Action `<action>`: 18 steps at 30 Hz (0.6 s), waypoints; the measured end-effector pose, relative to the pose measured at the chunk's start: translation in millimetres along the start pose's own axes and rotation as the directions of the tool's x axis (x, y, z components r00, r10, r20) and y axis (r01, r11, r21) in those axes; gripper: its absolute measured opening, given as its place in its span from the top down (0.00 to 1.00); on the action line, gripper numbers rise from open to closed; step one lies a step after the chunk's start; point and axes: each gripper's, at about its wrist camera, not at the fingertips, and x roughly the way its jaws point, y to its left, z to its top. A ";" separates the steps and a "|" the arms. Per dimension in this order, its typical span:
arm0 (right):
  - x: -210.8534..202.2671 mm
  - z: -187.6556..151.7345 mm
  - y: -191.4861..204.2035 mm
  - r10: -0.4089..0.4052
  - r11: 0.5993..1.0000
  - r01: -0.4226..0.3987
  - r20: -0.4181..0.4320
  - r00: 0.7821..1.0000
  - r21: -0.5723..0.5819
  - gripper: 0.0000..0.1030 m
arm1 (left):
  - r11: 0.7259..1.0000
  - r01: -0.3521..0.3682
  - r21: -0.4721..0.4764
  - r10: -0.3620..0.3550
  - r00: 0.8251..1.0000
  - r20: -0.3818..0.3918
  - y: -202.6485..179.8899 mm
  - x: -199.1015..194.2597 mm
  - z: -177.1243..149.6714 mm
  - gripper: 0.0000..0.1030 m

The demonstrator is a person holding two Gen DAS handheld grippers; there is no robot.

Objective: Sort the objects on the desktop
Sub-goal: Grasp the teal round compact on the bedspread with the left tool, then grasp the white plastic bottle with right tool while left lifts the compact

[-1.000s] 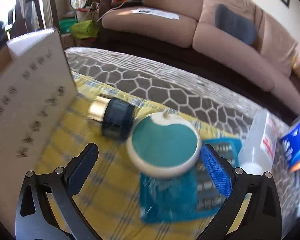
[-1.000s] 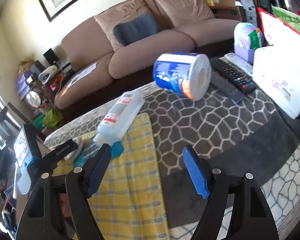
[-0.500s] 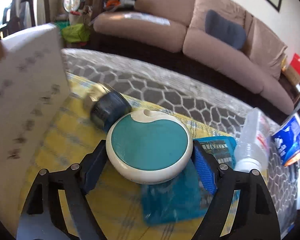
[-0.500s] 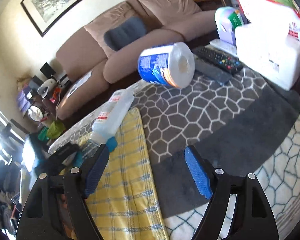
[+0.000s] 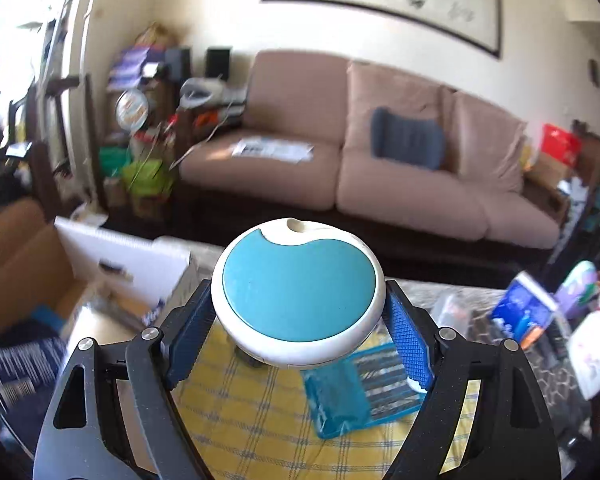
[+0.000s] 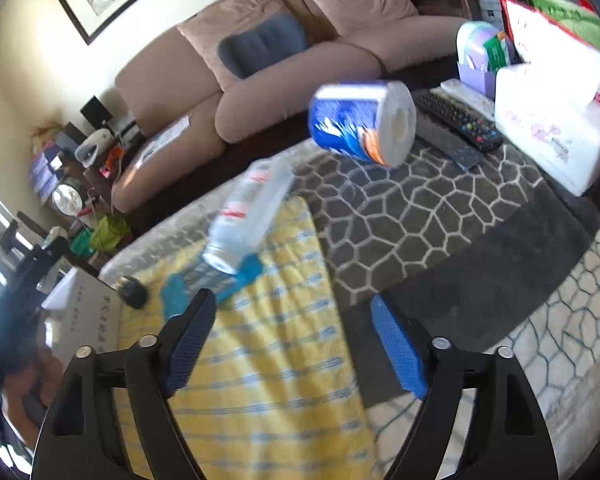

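Note:
My left gripper (image 5: 298, 320) is shut on a round white case with a teal lid (image 5: 298, 290) and holds it lifted above the yellow checked cloth (image 5: 260, 420). A blue packet (image 5: 360, 388) lies on the cloth below it. My right gripper (image 6: 290, 340) is open and empty above the yellow cloth (image 6: 260, 380). Ahead of it lie a clear plastic bottle (image 6: 252, 212), the blue packet (image 6: 212, 280) and a small dark jar (image 6: 132, 292). A blue-wrapped paper roll (image 6: 364, 120) lies further back on the grey patterned cover.
A white box (image 5: 132, 264) and a cardboard box (image 5: 20, 264) stand at the left. Remote controls (image 6: 460, 124), a white tissue pack (image 6: 556, 128) and a purple holder (image 6: 480, 60) lie at the right. A brown sofa (image 5: 380, 168) is behind the table.
My left gripper closed on the round teal case and lifted it off the cloth, tilting the view upward. My right gripper stayed open and shifted a little.

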 end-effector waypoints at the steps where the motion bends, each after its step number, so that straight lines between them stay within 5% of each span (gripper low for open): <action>1: -5.8 2.3 8.4 0.007 1.000 -0.007 0.016 1.000 -0.005 0.03 | 1.000 0.007 -0.003 -0.007 1.000 0.019 3.7 -4.2 3.9 0.22; 4: 8.6 26.5 48.1 0.015 0.992 -0.015 -0.001 1.000 -0.129 0.00 | 0.999 0.030 -0.019 -0.030 0.999 0.034 8.5 -7.9 9.4 0.22; 6: 53.2 56.7 69.5 -0.030 0.986 0.024 -0.038 0.999 -0.167 0.02 | 0.999 0.037 -0.023 -0.037 0.999 0.027 10.9 -6.7 10.7 0.22; 9: 123.2 76.5 71.2 -0.092 0.990 0.072 -0.172 0.981 -0.118 0.15 | 0.999 0.035 -0.028 -0.035 0.999 0.013 14.6 -4.4 11.1 0.22; 12: 161.2 71.5 73.3 -0.051 0.997 0.036 -0.214 0.975 -0.074 0.15 | 0.999 0.039 -0.016 -0.039 0.999 0.017 11.1 -8.4 11.2 0.22; 18: 200.4 45.3 82.2 -0.133 0.989 0.118 -0.194 0.972 -0.091 0.17 | 0.999 -0.004 0.041 0.003 1.000 0.031 -3.7 -17.2 10.8 0.22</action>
